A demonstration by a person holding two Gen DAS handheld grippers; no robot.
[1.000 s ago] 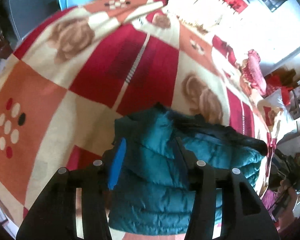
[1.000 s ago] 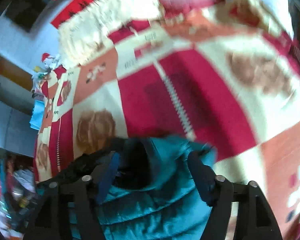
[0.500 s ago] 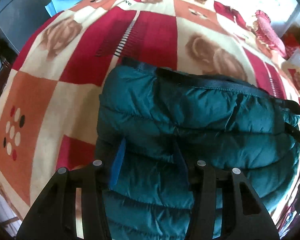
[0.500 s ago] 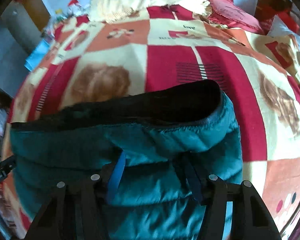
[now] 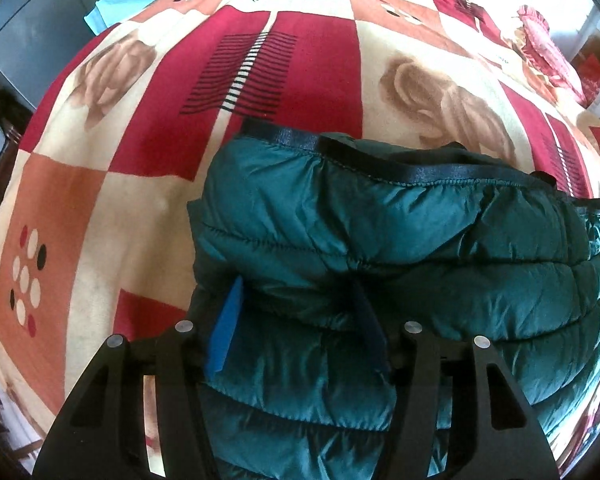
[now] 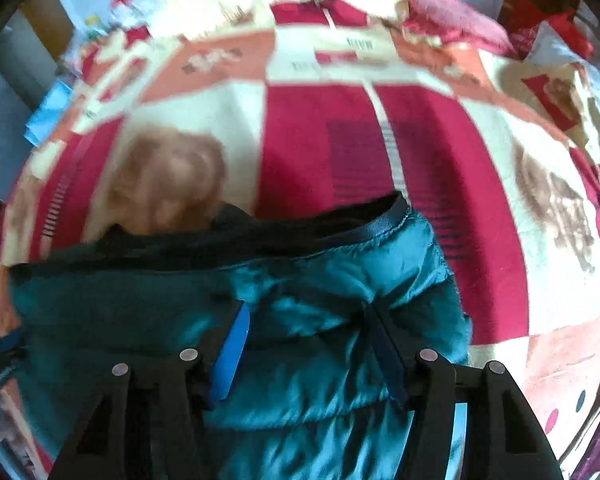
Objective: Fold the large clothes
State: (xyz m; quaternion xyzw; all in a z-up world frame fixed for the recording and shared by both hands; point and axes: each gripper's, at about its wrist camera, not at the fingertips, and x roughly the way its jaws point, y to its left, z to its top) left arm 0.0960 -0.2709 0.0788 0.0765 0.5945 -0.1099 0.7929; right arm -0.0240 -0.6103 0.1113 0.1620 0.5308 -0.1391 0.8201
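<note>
Teal puffer jacket (image 5: 400, 264) lies on the bed, on the red/cream/orange patchwork blanket (image 5: 100, 184). It's doubled over itself; the dark-bound hem (image 5: 440, 172) is the far edge, running across on top.

Left gripper (image 5: 298, 320): jaws have just been opening. Quilted fabric bulges between the blue pads (image 5: 226, 330), still bunched there. Reads as a pinch on the jacket's near-left fold being eased off, not yet clear of it.

Right gripper (image 6: 308, 344): jaws have closed in from a wider stance and have since stood about steady. Jacket fabric is gathered between its pads (image 6: 232, 352) too, puckered toward the right finger. I'd call that a pinch on the near-right fold. This view is motion-blurred, so contact on both pads isn't certain.

Why held this way: each gripper takes one side of the same folded edge, so the wide, puffy layer travels as one flat span instead of sagging in the middle. Both point steeply down at the jacket, which fits setting the fold onto the layer below.

Judgement: fold is laid and the release is starting. Risk is that the slippery, springy fill pops the fold back open once both let go. A pink frilled pillow (image 5: 548, 44) lies well beyond the jacket, out of the way.
</note>
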